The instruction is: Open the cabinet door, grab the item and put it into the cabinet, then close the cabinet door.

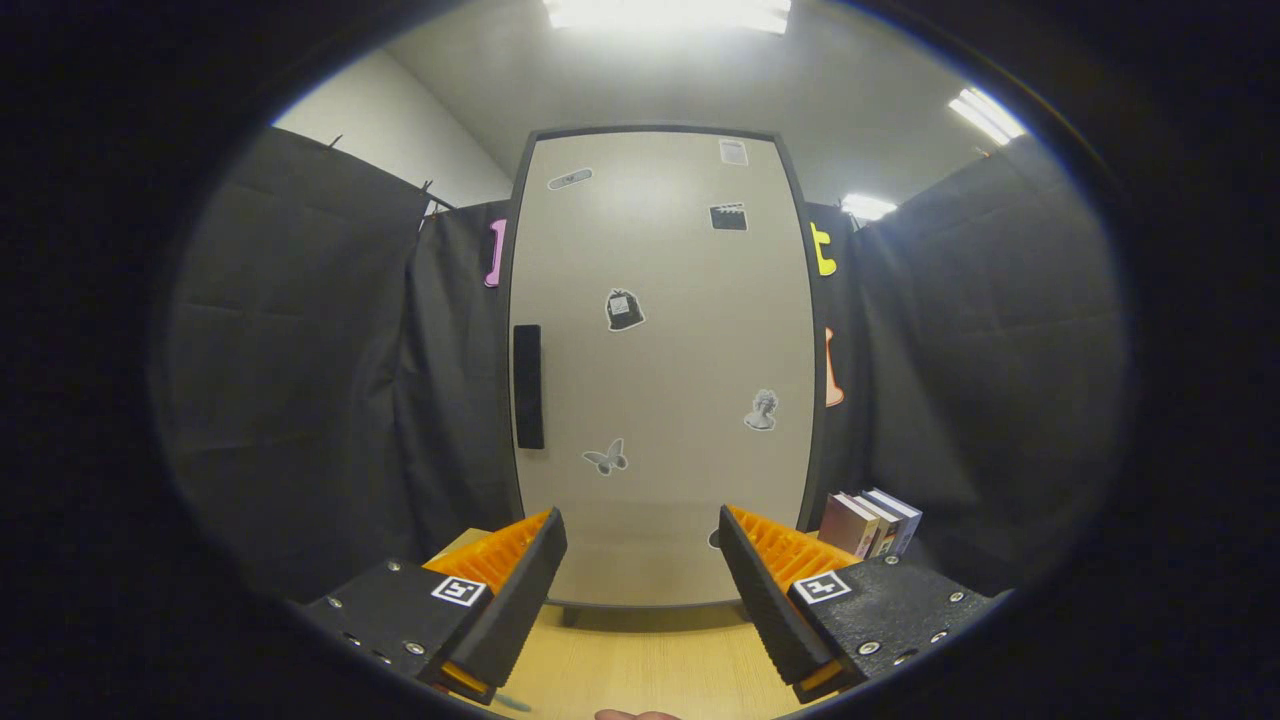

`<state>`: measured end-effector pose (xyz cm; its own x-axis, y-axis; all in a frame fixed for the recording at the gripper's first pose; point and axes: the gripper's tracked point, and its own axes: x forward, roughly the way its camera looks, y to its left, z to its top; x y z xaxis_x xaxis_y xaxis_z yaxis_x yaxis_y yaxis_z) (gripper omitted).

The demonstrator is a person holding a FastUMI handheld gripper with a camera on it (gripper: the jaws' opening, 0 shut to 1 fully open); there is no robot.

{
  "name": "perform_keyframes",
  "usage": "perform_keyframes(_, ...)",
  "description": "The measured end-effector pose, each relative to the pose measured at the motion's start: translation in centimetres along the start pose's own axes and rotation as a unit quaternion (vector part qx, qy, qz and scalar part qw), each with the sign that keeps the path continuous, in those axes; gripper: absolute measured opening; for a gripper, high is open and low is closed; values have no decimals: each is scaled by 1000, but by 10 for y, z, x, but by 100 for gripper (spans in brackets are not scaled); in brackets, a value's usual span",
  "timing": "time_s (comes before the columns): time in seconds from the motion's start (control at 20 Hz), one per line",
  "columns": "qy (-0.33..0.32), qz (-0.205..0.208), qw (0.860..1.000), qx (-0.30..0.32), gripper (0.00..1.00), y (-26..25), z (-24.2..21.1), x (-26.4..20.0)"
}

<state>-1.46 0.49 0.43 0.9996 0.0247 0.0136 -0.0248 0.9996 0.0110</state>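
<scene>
At the near edge of a pale wood table (640,665), the claw (642,560) hangs released, its two fingers spread wide with nothing between them. Just beyond the fingers and centred between them stands the cabinet (660,370), its light-grey door (690,330) shut flat within a dark frame. A dark upright handle (528,386) runs along the door's left side, and small stickers dot the panel, among them a butterfly (606,458), a bust (761,410) and a clapperboard (728,216). To the right of the cabinet's foot, past the right finger, a short row of books (868,522) stands upright on the table, close beside the cabinet. Black cloth (300,380) hangs on both sides of the cabinet, and ceiling lights (668,12) glare above it.
</scene>
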Motion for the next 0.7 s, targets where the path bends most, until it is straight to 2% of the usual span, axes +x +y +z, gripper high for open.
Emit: perform_keyframes(0.7,2,0,1000,-2,95,1,1,5)
